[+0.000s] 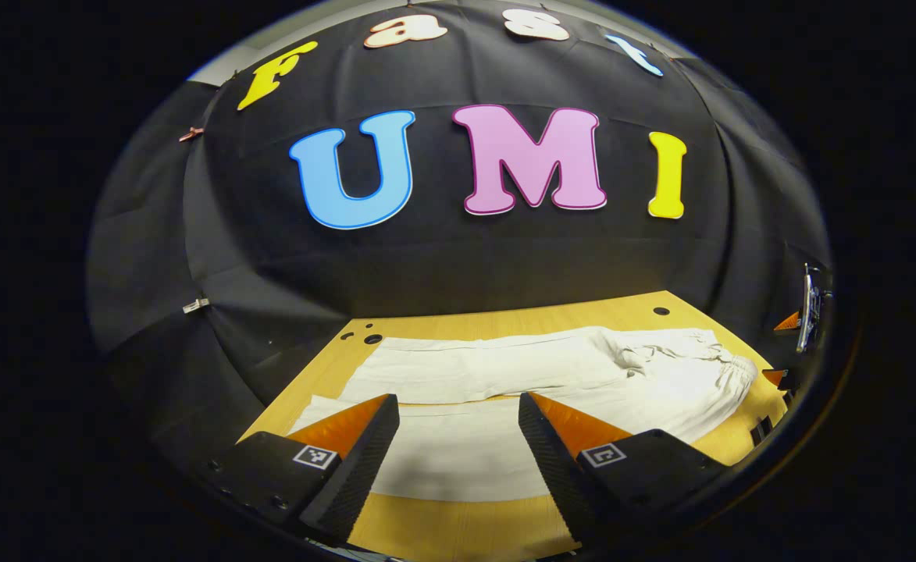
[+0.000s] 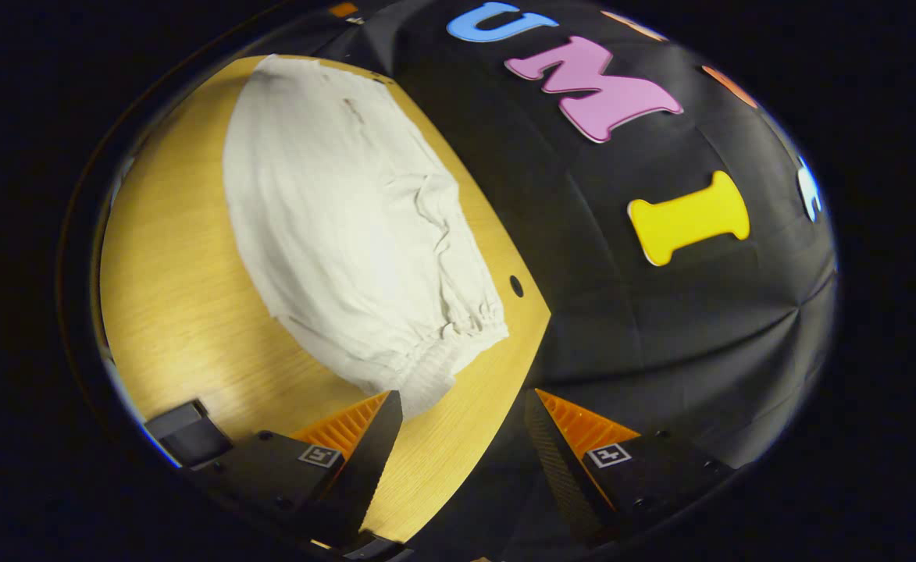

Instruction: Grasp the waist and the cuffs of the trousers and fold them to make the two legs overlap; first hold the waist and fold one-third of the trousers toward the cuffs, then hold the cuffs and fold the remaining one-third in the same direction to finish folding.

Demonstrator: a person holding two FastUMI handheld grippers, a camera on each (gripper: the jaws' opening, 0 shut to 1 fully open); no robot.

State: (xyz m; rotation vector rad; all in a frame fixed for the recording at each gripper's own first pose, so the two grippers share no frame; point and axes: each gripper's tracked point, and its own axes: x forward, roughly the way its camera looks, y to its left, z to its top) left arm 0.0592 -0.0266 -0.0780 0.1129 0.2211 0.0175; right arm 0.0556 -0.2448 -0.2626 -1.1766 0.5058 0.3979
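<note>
White trousers (image 1: 551, 375) lie spread flat on the wooden table (image 1: 458, 531), both legs side by side, cuffs to the left and the gathered waist (image 1: 731, 367) to the right. My left gripper (image 1: 458, 437) hangs open just above the near leg close to its cuff end, nothing between its fingers. In the right gripper view the trousers (image 2: 348, 226) stretch away, and their elastic waist (image 2: 450, 351) lies nearest. My right gripper (image 2: 461, 433) stands open over the table corner beside the waist, holding nothing. The other gripper (image 1: 805, 320) shows at the far right edge of the left gripper view.
The table's back edge meets the black cloth wall. Small dark holes (image 1: 372, 339) mark the table top near the cuffs, and another hole (image 2: 516, 286) lies by the waist. A dark block (image 2: 188, 433) sits at the table's near edge in the right gripper view.
</note>
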